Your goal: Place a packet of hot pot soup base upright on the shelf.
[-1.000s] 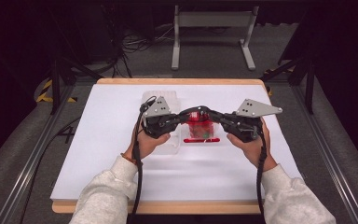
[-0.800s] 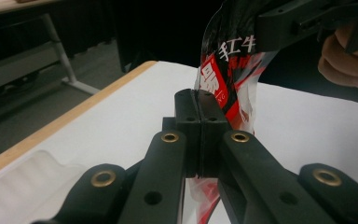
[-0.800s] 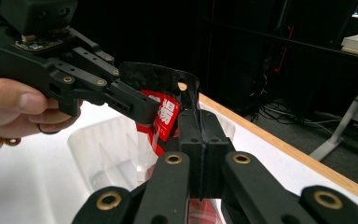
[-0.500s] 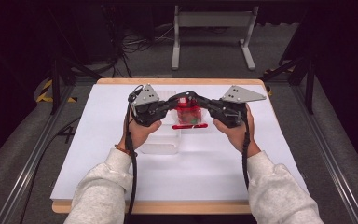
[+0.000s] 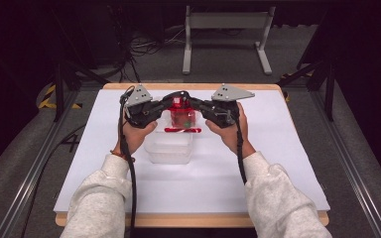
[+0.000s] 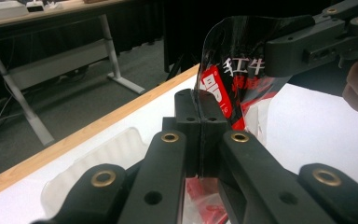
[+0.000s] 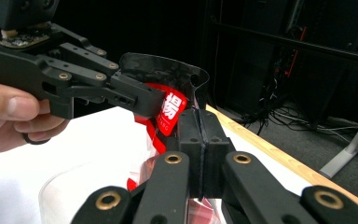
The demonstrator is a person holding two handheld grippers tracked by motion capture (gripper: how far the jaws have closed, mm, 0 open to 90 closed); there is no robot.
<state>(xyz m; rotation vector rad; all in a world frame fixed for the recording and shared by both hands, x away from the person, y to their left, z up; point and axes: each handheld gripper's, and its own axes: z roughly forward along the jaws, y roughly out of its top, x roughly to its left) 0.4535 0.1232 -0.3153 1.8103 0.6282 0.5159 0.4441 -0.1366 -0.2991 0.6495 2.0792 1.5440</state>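
Observation:
Above the white table, a clear plastic bag with red printed packets inside hangs between my two grippers. My left gripper is shut on the bag's left top edge. My right gripper is shut on its right top edge. In the left gripper view the shut jaws pinch the bag's film, and the other gripper clamps it at the upper right. In the right gripper view the jaws pinch the bag, with the left gripper opposite. A clear plastic tub sits just below, on the near side.
The white table top has a wooden edge. A clear ribbed plastic piece lies under the left gripper. Beyond the table's far side stands a metal table frame, and dark rails run along both sides.
Both hands have carried the bag to the left and toward the table's far side. Both grips stay as they were.

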